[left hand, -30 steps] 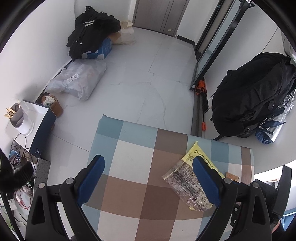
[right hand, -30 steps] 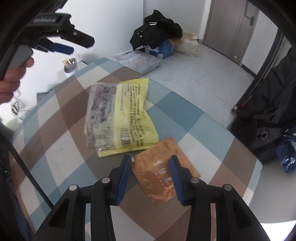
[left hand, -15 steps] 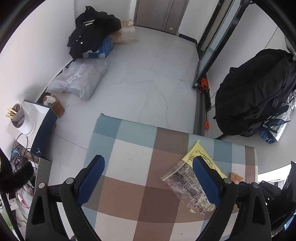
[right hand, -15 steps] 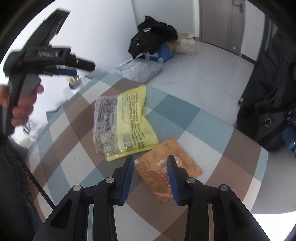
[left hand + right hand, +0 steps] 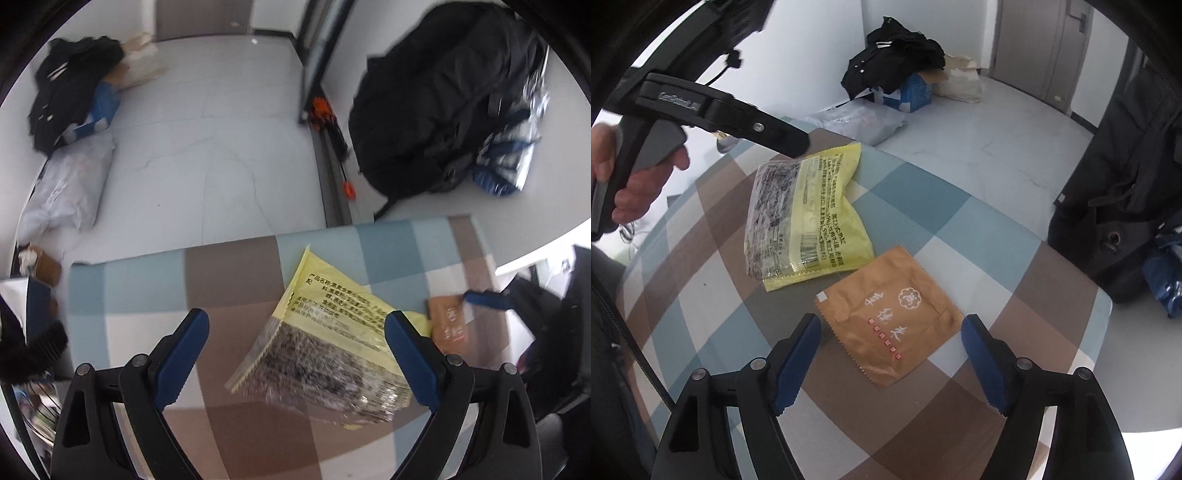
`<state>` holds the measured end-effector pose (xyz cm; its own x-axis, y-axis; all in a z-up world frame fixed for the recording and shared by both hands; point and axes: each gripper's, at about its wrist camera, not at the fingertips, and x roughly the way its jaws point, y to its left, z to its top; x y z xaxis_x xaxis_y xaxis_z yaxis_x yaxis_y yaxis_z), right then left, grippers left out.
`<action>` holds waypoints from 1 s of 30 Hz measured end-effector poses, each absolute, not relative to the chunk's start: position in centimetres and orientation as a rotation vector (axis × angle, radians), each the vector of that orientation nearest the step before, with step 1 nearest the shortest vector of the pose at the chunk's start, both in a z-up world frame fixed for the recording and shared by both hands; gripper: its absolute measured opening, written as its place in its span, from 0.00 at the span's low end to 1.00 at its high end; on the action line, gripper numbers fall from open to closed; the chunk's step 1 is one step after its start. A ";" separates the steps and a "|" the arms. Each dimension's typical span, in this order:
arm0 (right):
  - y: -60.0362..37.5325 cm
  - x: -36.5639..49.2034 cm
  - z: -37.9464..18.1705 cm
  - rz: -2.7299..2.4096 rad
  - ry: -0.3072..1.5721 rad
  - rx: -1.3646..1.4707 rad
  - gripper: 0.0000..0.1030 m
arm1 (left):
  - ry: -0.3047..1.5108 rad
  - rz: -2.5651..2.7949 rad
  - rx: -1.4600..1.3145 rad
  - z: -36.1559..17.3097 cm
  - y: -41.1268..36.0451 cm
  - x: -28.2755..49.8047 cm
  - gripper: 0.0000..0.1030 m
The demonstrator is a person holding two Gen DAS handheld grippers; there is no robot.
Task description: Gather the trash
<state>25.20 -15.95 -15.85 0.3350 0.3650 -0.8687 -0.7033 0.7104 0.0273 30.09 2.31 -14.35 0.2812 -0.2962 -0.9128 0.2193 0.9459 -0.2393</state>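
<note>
Since half a second ago my right gripper point(image 5: 891, 332) has spread its fingers much wider, and my left gripper point(image 5: 295, 332) has swung over so the yellow snack bag point(image 5: 325, 343) now sits between its fingers instead of off to the right edge. The left wrist view is smeared with motion blur, so fine detail there is poor.

On the right, the blue-padded fingers stand well apart above the checked tablecloth point(image 5: 701, 295), one on each side of the near end of the brown foil sachet point(image 5: 890, 314). I can't tell whether they touch the cloth; they grip nothing. The sachet lies flat, one corner just beside the lower edge of the yellow snack bag point(image 5: 809, 218), which lies flat further from me with its clear, dark-speckled half to the left and its printed yellow half to the right.

On the left, the fingers are also wide apart and hold nothing. From that wrist I see the brown foil sachet point(image 5: 447, 325) just past the right finger, with a blue pad of the right gripper point(image 5: 484, 297) reaching it.

In the right wrist view my left hand point(image 5: 631, 177) grips the handle of the left gripper point(image 5: 713, 110), held above the bag's far left side.

A black backpack point(image 5: 443, 99) rests on the floor beyond the table.
</note>
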 end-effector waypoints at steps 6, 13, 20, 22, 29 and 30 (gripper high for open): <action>-15.8 24.6 -16.2 0.722 0.985 -0.399 0.78 | 1.270 -0.342 -0.045 -15.1 1.6 30.0 0.91; -16.6 24.6 -16.0 0.743 0.992 -0.377 0.77 | 1.223 -0.347 0.184 -15.6 -0.8 28.1 0.91; -17.1 24.4 -15.8 0.746 0.998 -0.349 0.77 | 1.208 -0.363 0.243 -15.5 -1.2 27.2 0.91; -17.2 24.6 -15.7 0.747 1.000 -0.343 0.77 | 1.200 -0.370 0.246 -15.3 -1.3 26.9 0.88; -17.4 24.9 -15.6 0.738 1.005 -0.314 0.77 | 1.192 -0.375 0.247 -14.6 -2.0 26.3 0.58; -17.4 24.9 -15.6 0.733 1.003 -0.313 0.77 | 1.194 -0.371 0.245 -14.6 -2.0 26.2 0.56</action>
